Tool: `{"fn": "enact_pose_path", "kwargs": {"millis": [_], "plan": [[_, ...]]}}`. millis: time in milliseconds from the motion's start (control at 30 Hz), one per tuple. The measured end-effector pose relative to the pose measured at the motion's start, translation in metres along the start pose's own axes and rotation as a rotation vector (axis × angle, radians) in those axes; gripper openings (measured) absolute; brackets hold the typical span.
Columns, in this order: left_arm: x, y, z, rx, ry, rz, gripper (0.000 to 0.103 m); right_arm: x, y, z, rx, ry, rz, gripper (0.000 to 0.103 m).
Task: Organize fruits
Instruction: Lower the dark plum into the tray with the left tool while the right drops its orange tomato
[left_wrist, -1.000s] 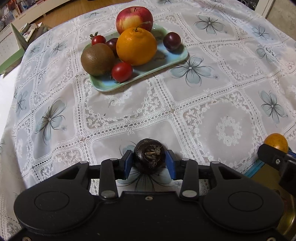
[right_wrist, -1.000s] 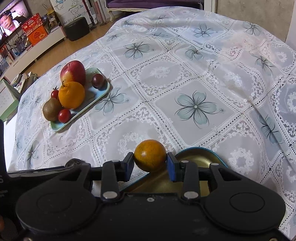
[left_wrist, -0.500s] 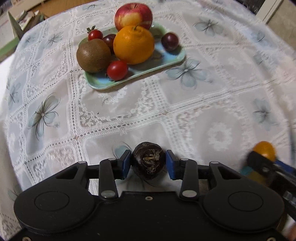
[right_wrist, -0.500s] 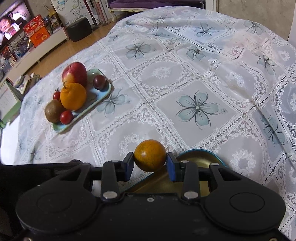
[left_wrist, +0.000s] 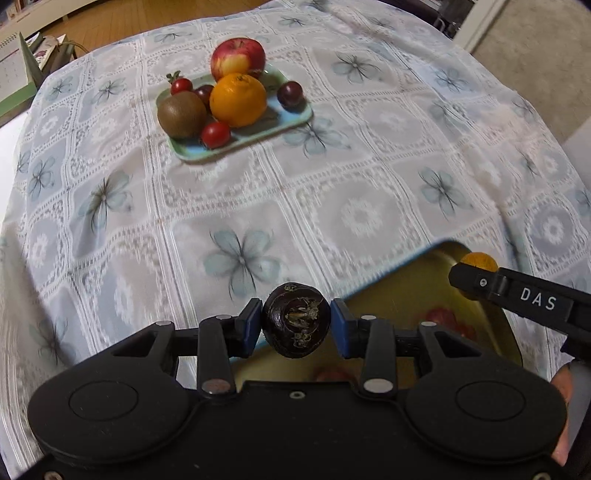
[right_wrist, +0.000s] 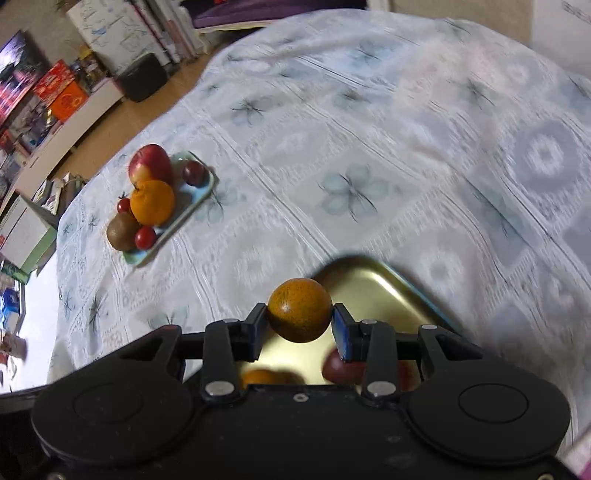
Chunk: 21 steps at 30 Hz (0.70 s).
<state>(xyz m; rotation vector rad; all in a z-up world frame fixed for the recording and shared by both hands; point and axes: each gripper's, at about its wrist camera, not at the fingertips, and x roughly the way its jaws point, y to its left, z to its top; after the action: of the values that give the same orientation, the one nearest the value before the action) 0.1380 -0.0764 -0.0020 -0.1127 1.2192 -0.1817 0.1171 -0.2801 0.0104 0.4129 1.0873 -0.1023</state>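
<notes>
L claw (left_wrist: 296, 325) clamped on a dark purple-brown round fruit (left_wrist: 296, 320), held above the near edge of the gold metal tray (left_wrist: 413, 291). R claw (right_wrist: 300, 325) closed on a small speckled orange fruit (right_wrist: 300, 310), also over that tray; a red fruit (right_wrist: 343, 367) and an orange one (right_wrist: 260, 377) lie inside, partly hidden. Well apart on the lace-clothed table (left_wrist: 369, 177), a light blue tray (left_wrist: 291, 116) holds apple (left_wrist: 238, 57), orange (left_wrist: 238, 99), kiwi (left_wrist: 181, 114), cherry tomatoes, dark plums. Views are motion-blurred.
</notes>
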Motion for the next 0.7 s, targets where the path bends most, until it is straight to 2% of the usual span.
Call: {"fn": "enact_pose_path", "kwargs": {"millis": [233, 467, 700], "plan": [[-0.014, -0.005, -0.034, 0.017, 0.014, -0.003, 0.048, -0.033, -0.016, -0.040, 0.109, 0.008, -0.079, 0.038], [-0.019, -0.002, -0.074, 0.019, 0.039, 0.020, 0.048, -0.045, -0.018, -0.077, 0.071, 0.008, -0.173, 0.038], [-0.018, 0.001, -0.106, -0.002, 0.084, 0.038, 0.048, -0.061, -0.025, -0.090, 0.046, -0.005, -0.131, 0.038]]}}
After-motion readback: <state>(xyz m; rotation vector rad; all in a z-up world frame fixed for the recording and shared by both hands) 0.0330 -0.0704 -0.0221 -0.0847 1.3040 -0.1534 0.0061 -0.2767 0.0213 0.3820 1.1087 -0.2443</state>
